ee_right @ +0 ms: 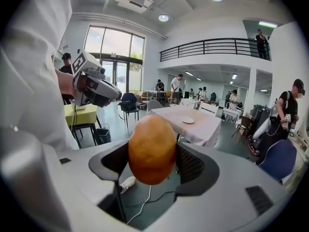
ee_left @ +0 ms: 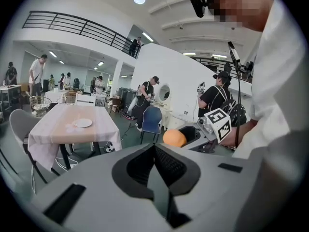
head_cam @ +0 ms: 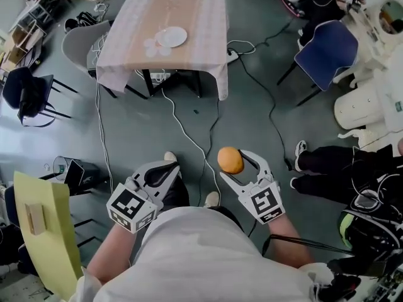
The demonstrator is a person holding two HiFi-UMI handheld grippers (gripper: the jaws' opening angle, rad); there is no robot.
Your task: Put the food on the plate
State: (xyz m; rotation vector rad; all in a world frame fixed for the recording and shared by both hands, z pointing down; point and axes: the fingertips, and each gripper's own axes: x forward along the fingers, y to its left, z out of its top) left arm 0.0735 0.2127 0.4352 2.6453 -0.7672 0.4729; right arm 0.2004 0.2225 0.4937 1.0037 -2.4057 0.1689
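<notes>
Fingers (ee_right: 195, 166) of right gripper (ee_right: 152, 154) clamp the orange food (ee_right: 151, 146); left gripper's (ee_left: 154, 153) meet.

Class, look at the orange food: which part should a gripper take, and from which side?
From its side, take the food across its middle, one jaw on each flank, as the right gripper does. It is smooth and egg-shaped, so a hold nearer either end would likely slip off.

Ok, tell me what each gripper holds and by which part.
The right gripper holds the orange food by its middle, one of the fingers on each side. The left gripper is shut on nothing.
</notes>
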